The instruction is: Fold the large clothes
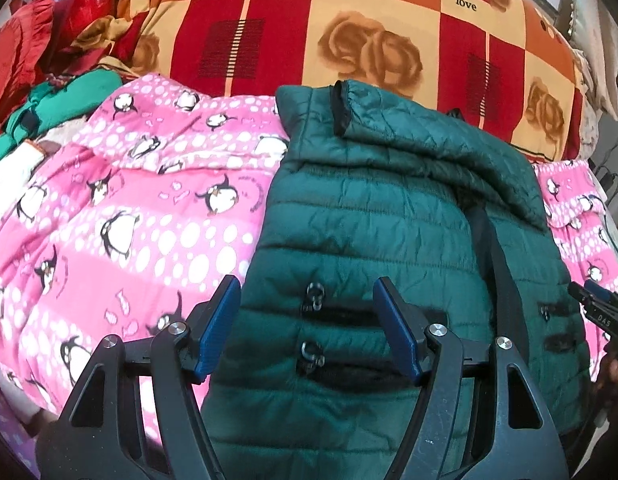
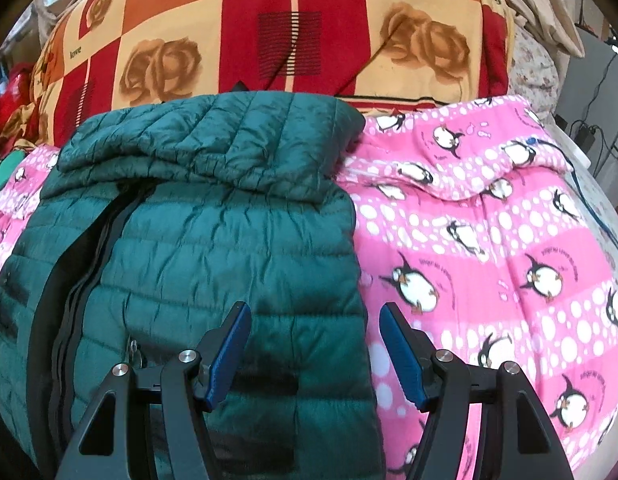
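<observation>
On the bed: a dark green quilted jacket (image 1: 389, 220) lies spread over a pink penguin-print blanket (image 1: 141, 208), its sleeves folded in across the top.
Jacket front: a black zipper band (image 1: 497, 264) runs down the middle; two pocket zips with metal pull rings (image 1: 314, 292) sit on the panel below the left claw.
Jacket edges: the left side meets pink blanket in the left wrist view, and the right side does the same in the right wrist view (image 2: 213, 240).
Left claw (image 1: 309, 324): jaws stand apart with nothing between them, both blue pads (image 1: 219, 320) clear of the fabric, poised over the jacket's left half.
Right claw (image 2: 315, 354): jaws apart and gripping nothing, straddling the jacket's right edge, one pad over green, the other over the pink blanket (image 2: 489, 260); its tip also shows at the far right of the left wrist view.
Behind: a large cushion in red, orange and cream squares with brown roses and the word "love" (image 1: 349, 40) rises beyond the jacket.
Far left: red (image 1: 49, 28) and green (image 1: 65, 100) cloth lies heaped beside the blanket.
</observation>
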